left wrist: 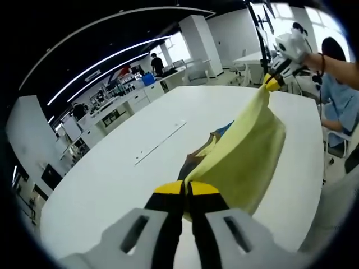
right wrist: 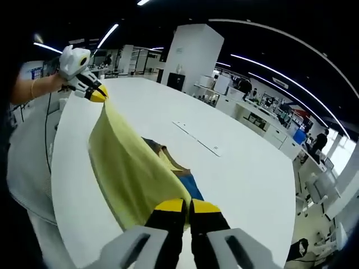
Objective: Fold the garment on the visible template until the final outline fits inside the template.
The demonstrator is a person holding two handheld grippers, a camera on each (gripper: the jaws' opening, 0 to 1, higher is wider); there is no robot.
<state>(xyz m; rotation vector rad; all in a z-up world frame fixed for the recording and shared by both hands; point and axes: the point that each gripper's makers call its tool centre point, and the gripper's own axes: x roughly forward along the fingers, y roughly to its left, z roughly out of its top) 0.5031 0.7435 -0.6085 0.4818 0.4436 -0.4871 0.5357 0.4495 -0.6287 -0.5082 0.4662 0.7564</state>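
A yellow garment [left wrist: 247, 151] hangs stretched between my two grippers above the white table [left wrist: 106, 168]. My left gripper [left wrist: 185, 189] is shut on one corner of it at the bottom of the left gripper view. My right gripper [left wrist: 271, 82] pinches the far corner there. In the right gripper view, my right gripper [right wrist: 187, 207] is shut on the yellow garment [right wrist: 126, 168], and my left gripper [right wrist: 96, 93] holds the far end. A brown and blue patch [right wrist: 178, 171] lies under the cloth on the table [right wrist: 241, 174]; I cannot tell whether it belongs to the garment.
A thin grey strip [left wrist: 160, 143] runs across the tabletop. A person in a blue shirt [left wrist: 336, 106] stands at the table's edge. Desks with equipment [left wrist: 126, 98] and a white pillar [right wrist: 190, 56] stand beyond the table.
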